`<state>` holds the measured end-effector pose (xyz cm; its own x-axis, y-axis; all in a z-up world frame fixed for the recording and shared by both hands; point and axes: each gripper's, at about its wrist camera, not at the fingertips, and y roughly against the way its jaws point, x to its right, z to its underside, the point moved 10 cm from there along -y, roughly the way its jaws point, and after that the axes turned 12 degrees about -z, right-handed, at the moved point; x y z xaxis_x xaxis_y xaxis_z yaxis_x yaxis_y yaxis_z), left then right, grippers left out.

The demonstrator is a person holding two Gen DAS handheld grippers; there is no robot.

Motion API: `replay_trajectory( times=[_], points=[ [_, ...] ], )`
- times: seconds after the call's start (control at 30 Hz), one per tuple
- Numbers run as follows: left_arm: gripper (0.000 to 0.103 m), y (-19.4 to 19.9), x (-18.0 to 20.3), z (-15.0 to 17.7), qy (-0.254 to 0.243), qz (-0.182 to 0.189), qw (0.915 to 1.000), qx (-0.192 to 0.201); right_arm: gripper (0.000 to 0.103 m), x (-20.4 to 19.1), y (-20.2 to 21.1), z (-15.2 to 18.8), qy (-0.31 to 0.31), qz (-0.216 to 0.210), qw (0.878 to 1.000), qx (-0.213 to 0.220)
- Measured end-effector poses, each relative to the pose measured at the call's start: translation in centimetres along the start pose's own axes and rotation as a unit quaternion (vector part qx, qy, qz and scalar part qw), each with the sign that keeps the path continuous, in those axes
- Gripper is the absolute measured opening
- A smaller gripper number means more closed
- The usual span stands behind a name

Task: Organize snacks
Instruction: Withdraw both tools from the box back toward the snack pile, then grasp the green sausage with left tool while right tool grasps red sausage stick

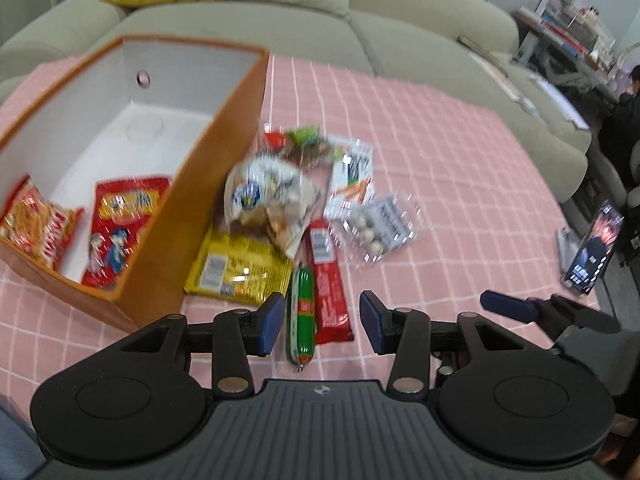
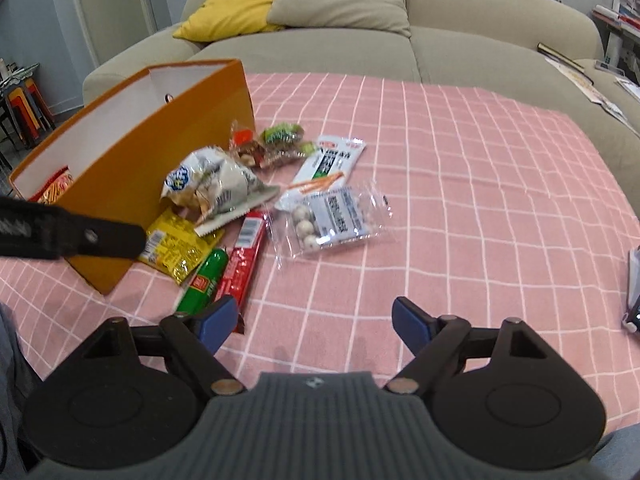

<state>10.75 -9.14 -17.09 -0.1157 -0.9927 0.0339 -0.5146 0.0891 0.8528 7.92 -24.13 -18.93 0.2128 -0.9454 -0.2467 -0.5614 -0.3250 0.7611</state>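
Note:
An orange box (image 1: 208, 184) with a white inside stands on the pink checked cloth (image 1: 440, 168); two red snack bags (image 1: 120, 232) lie in it. Beside it lie a yellow packet (image 1: 236, 272), a white crumpled bag (image 1: 268, 200), a green sausage (image 1: 302, 312), a red bar (image 1: 328, 280), a clear pack of white balls (image 1: 380, 228) and a white stick packet (image 1: 352, 176). My left gripper (image 1: 320, 326) is open, just above the sausage and red bar. My right gripper (image 2: 312, 320) is open and empty, near the sausage (image 2: 204, 280) and box (image 2: 160, 140).
A beige sofa (image 2: 360, 40) with a yellow cushion (image 2: 236, 0) stands behind the table. A phone on a stand (image 1: 596, 252) is at the table's right edge. Small wrapped sweets (image 2: 276, 144) lie by the box's far corner.

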Motion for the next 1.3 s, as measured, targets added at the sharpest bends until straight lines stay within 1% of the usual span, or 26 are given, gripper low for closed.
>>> replay_trajectory(
  times=[0.07,0.2,0.37,0.4,0.43,0.57,0.67,0.7,0.73,0.83,0.97,1.07,1.17,1.3],
  points=[
    [0.043,-1.7,0.2,0.6,-0.004,-0.002,0.9999,-0.015,0.078,0.0,-0.6,0.2,0.000,-0.004,1.000,-0.005],
    [0.038,-4.0,0.2,1.3,-0.009,-0.007,0.9993,-0.036,0.075,-0.1,-1.8,0.4,0.007,-0.008,1.000,-0.015],
    [0.032,-6.0,0.1,2.0,-0.004,-0.008,0.9982,-0.060,0.070,-0.3,-2.7,0.5,0.012,-0.020,0.999,-0.021],
    [0.032,-6.2,0.1,2.1,-0.004,-0.010,0.9981,-0.061,0.070,-0.4,-2.8,0.5,0.015,-0.024,0.999,-0.022],
    [0.031,-6.4,0.1,2.0,-0.004,-0.011,0.9981,-0.061,0.067,-0.5,-3.0,0.6,0.019,-0.026,0.999,-0.023],
    [0.028,-7.4,0.1,2.0,-0.003,-0.014,0.9974,-0.071,0.066,-1.0,-3.7,0.6,0.037,-0.033,0.998,-0.031],
    [0.028,-8.1,0.1,2.0,-0.002,-0.016,0.9970,-0.076,0.065,-1.3,-4.1,0.7,0.043,-0.039,0.998,-0.037],
    [0.028,-8.1,0.2,2.0,-0.005,-0.017,0.9972,-0.073,0.065,-1.4,-4.2,0.7,0.045,-0.041,0.997,-0.039],
    [0.026,-8.1,0.3,2.0,-0.010,-0.018,0.9972,-0.072,0.064,-1.6,-4.4,0.7,0.048,-0.042,0.997,-0.040],
    [0.025,-7.9,0.1,2.1,-0.017,-0.030,0.9960,-0.082,0.064,-2.0,-4.8,0.6,0.054,-0.047,0.997,-0.041],
    [0.025,-7.3,-1.1,2.5,-0.003,-0.044,0.9940,-0.100,0.063,-2.8,-5.6,0.3,0.057,-0.058,0.996,-0.041],
    [0.025,-6.9,-2.0,2.7,0.002,-0.057,0.9932,-0.101,0.063,-3.4,-6.5,0.4,0.058,-0.071,0.995,-0.045],
    [0.025,-6.6,-2.6,2.8,0.012,-0.060,0.9927,-0.104,0.062,-4.1,-7.4,0.7,0.060,-0.087,0.993,-0.048],
    [0.025,-6.3,-3.2,3.0,0.020,-0.063,0.9922,-0.105,0.064,-4.7,-8.3,0.7,0.067,-0.089,0.993,-0.044]
  ],
)
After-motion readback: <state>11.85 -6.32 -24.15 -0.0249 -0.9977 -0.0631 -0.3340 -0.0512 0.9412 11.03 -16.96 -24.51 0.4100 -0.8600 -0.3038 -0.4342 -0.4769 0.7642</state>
